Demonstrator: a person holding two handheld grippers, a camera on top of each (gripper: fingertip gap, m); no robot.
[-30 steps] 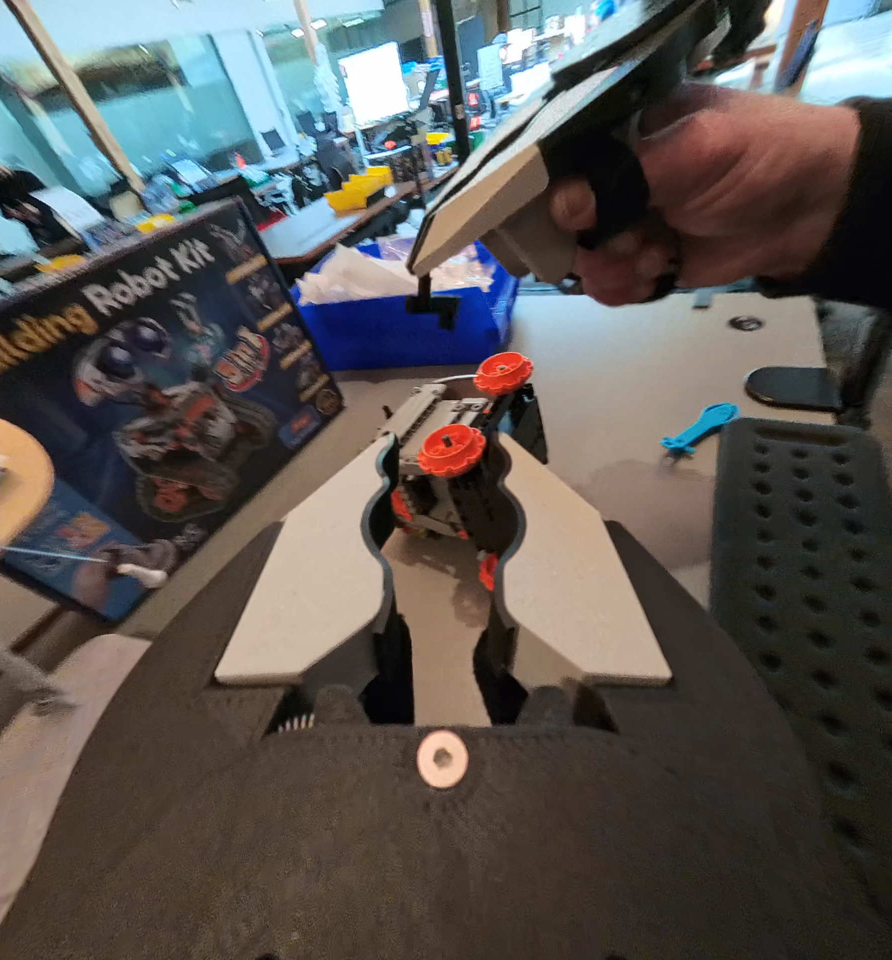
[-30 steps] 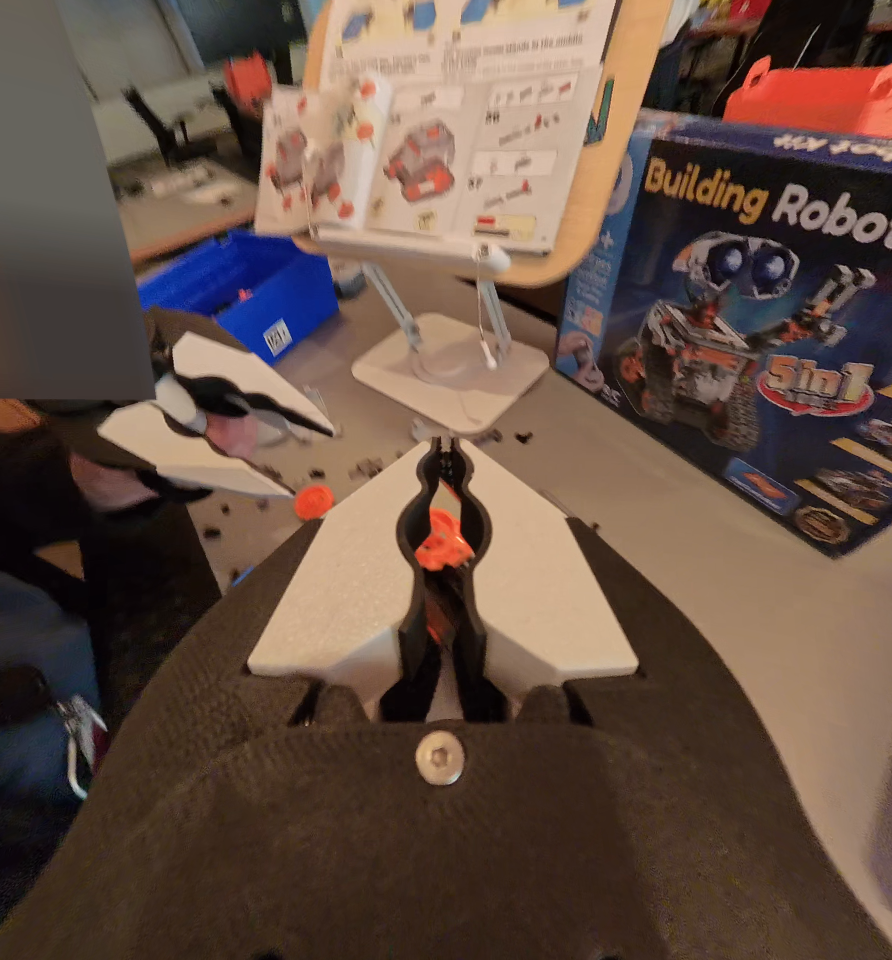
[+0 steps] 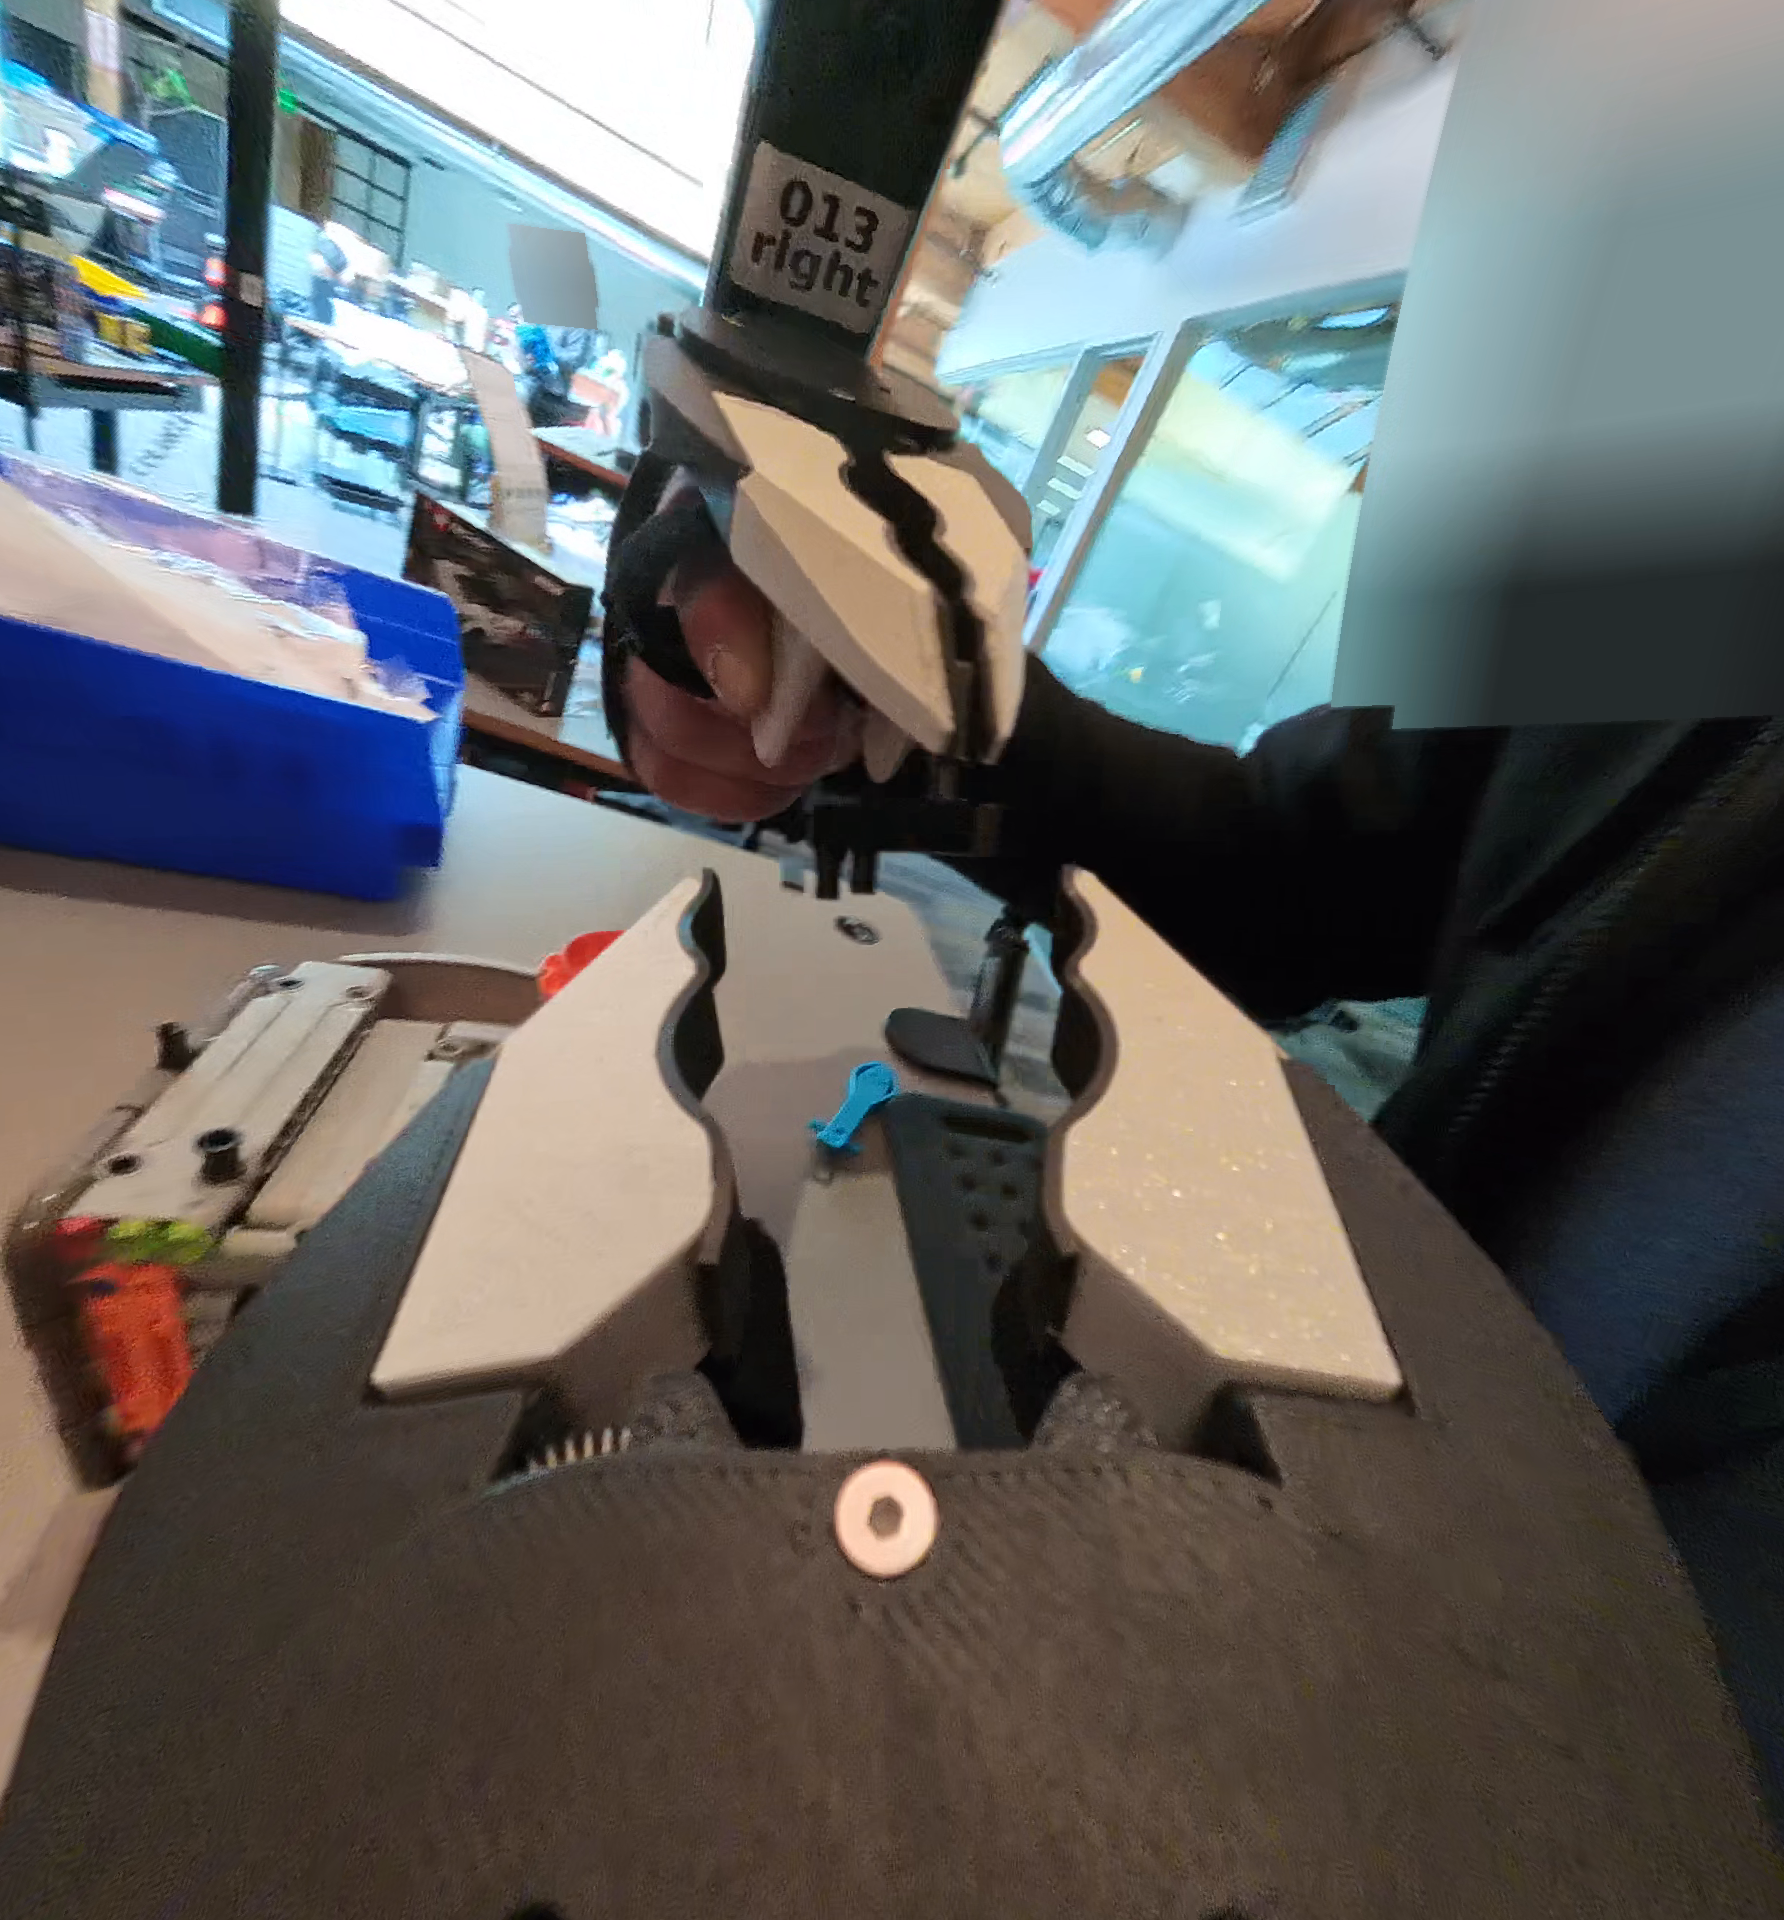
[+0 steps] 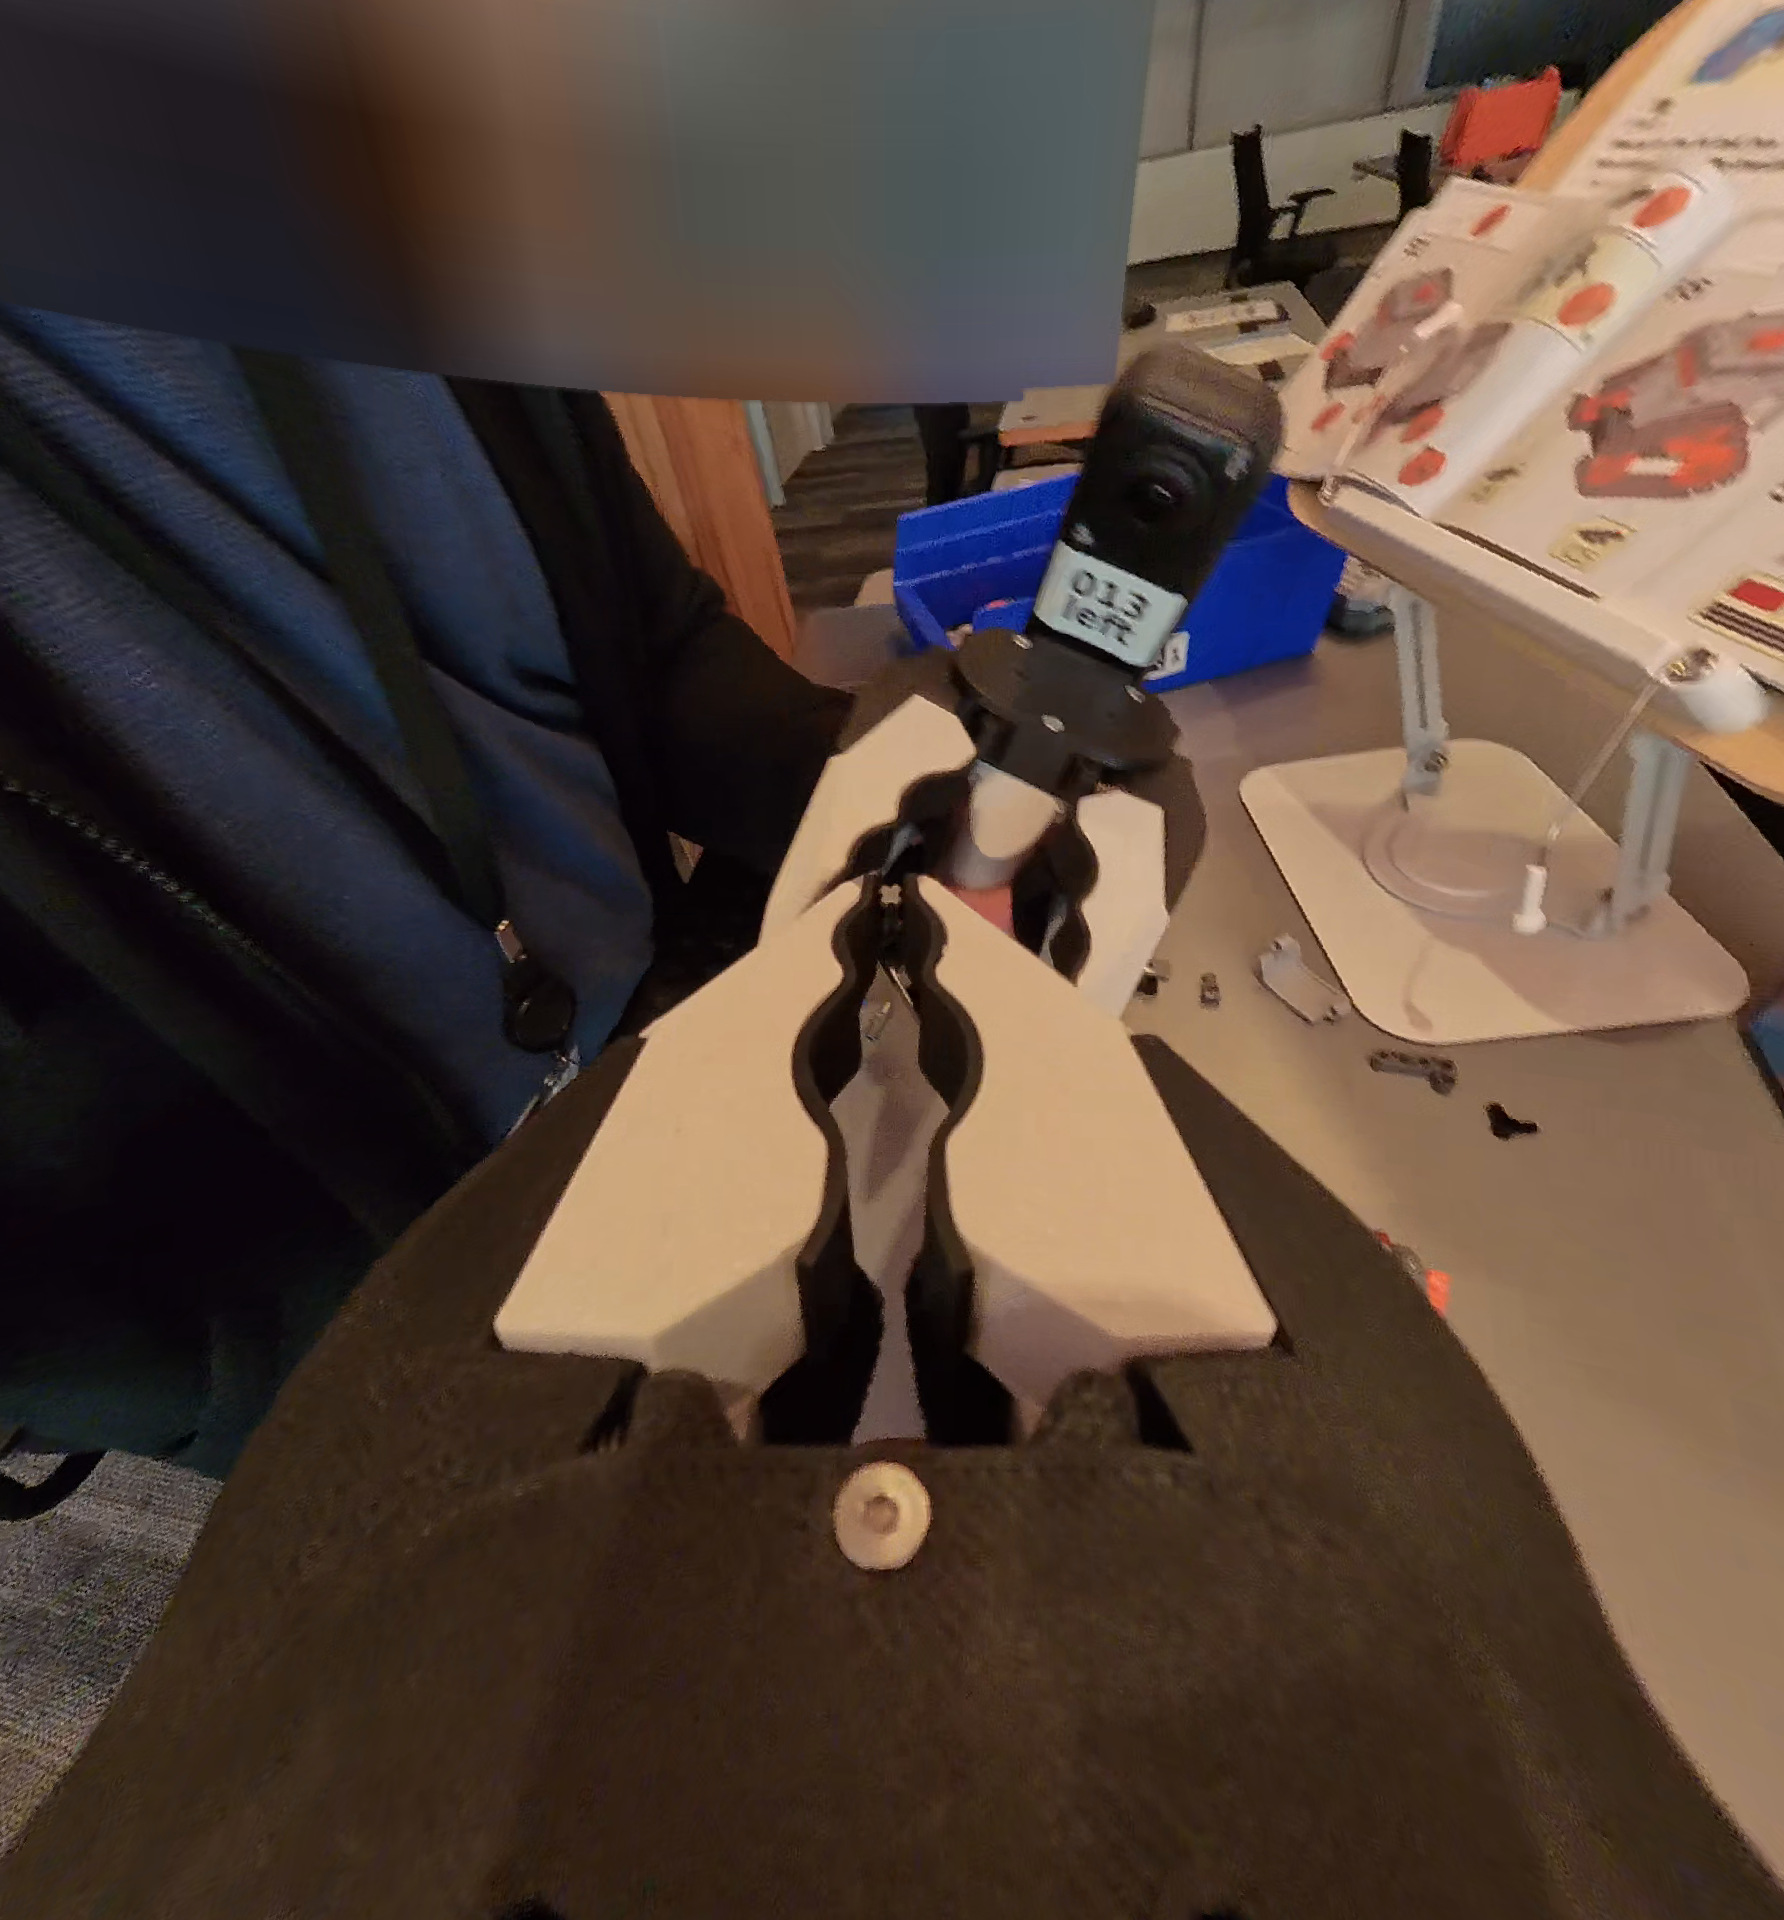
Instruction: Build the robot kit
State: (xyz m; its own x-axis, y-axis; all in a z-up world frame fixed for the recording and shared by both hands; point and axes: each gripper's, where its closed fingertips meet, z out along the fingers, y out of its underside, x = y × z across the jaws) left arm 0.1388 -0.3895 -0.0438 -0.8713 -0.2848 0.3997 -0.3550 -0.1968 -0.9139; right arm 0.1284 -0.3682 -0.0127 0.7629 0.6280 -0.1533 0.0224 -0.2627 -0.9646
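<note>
My left gripper (image 3: 888, 904) is open and empty, its jaws wide apart just above the table. A grey, black and orange robot model (image 3: 202, 1122) lies on the table just left of it, apart from its fingers. My right gripper (image 3: 955, 743) hangs tip-down just beyond the left one, shut on a small black connector part (image 3: 893, 821). In the right wrist view the right gripper (image 4: 888, 899) is shut with the black part (image 4: 886, 894) at its tips. The open left gripper (image 4: 981, 894) faces it closely.
A blue bin (image 3: 192, 748) stands at the back left. A small blue tool (image 3: 852, 1107) and a black perforated mat (image 3: 971, 1184) lie ahead. An instruction booklet on a stand (image 4: 1594, 343), small loose parts (image 4: 1413, 1065) and the person's dark jacket (image 4: 244, 727) are close by.
My left gripper has opened and let go of the robot model, which now lies to its left. It has swung right. The right gripper has come down close in front of it.
</note>
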